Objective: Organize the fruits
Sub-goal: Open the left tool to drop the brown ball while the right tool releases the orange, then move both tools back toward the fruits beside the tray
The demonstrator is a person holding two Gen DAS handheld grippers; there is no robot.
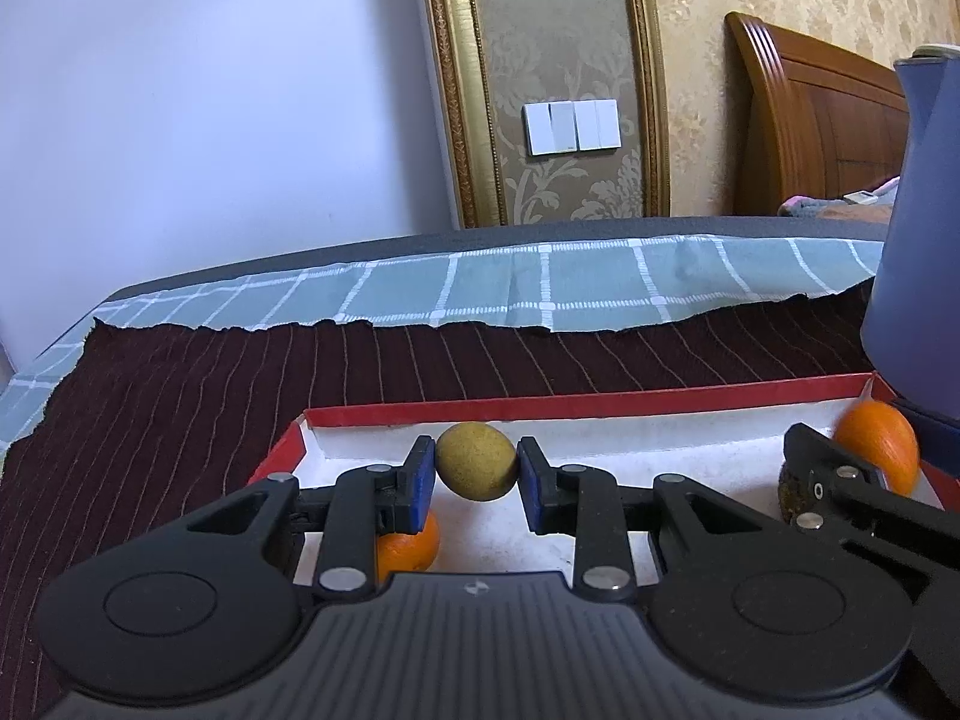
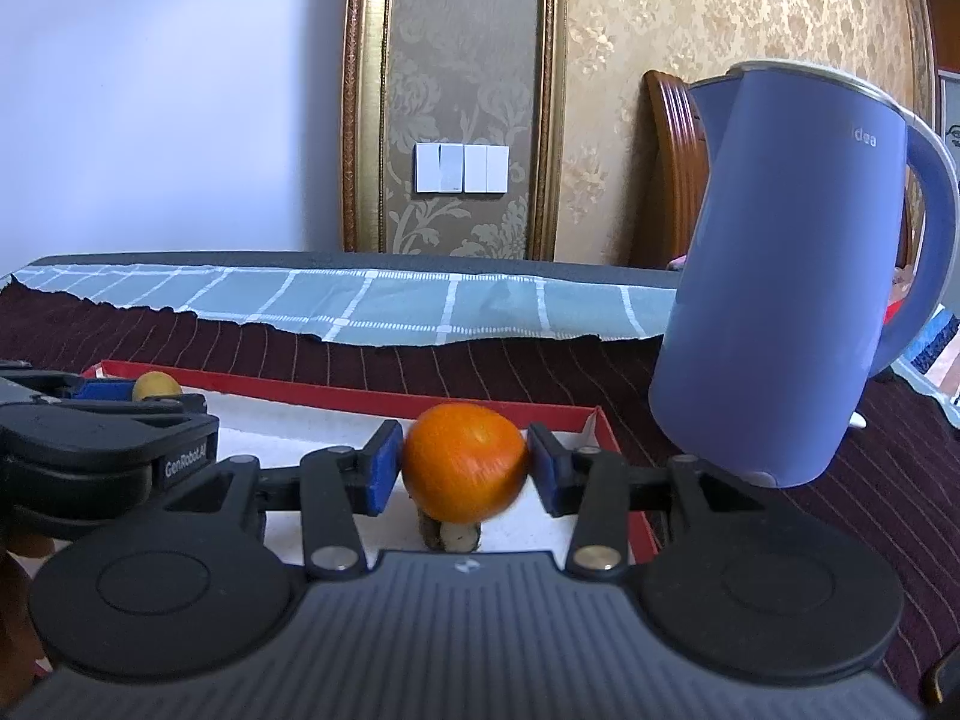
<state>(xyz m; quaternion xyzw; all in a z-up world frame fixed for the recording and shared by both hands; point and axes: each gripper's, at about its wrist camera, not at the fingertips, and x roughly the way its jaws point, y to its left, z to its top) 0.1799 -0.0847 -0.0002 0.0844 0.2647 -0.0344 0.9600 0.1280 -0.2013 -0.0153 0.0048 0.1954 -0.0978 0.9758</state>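
A white tray with a red rim (image 1: 600, 405) lies on the dark striped cloth. My left gripper (image 1: 477, 468) is shut on a small round yellow-brown fruit (image 1: 477, 461), held just above the tray's far left part. Below its left finger an orange (image 1: 411, 549) rests in the tray. In the right wrist view my right gripper (image 2: 465, 462) has both blue pads against a second orange (image 2: 465, 471) near the tray's right end (image 2: 606, 438). Under that orange lies a brown rough-skinned piece with pale flesh (image 2: 457, 534). The left gripper's small fruit (image 2: 157, 387) shows at the far left.
A tall blue kettle (image 2: 780, 276) stands just right of the tray, close to the right gripper. A checked teal cloth (image 1: 540, 288) covers the table's far side, with wall and a wooden headboard (image 1: 822, 120) behind. Bare striped cloth (image 1: 180, 396) lies left of the tray.
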